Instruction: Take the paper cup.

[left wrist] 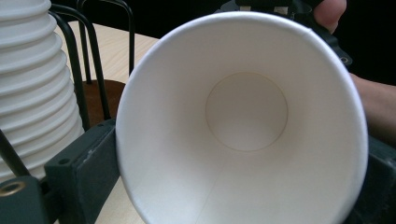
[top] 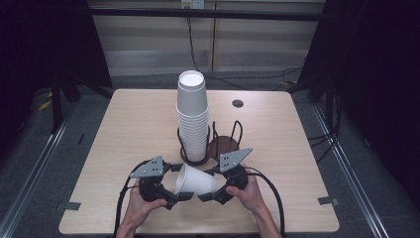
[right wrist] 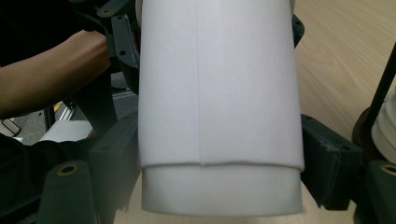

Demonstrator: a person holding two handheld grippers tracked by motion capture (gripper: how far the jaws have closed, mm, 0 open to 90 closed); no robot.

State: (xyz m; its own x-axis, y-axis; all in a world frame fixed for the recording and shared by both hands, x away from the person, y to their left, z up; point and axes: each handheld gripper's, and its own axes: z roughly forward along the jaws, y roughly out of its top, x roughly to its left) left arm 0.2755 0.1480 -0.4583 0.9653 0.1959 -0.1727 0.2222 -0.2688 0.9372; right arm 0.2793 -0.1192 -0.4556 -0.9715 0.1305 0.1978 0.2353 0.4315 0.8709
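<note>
A white paper cup (top: 195, 181) lies on its side in the air between my two grippers, just above the table's front edge. My left gripper (top: 179, 182) has its jaws against the cup's wide rim on both sides; the left gripper view looks straight into the empty cup (left wrist: 247, 112). My right gripper (top: 208, 184) is shut on the narrow base end. In the right gripper view both jaws press the cup's wall (right wrist: 219, 93) just above a stepped band at the base. A hand holds each gripper.
A tall stack of paper cups (top: 192, 119) stands in a black wire holder (top: 220, 146) with a brown base, just beyond the grippers. The holder's right slot has no cups. The wooden table (top: 138, 124) has a small round hole (top: 237, 103) at the back.
</note>
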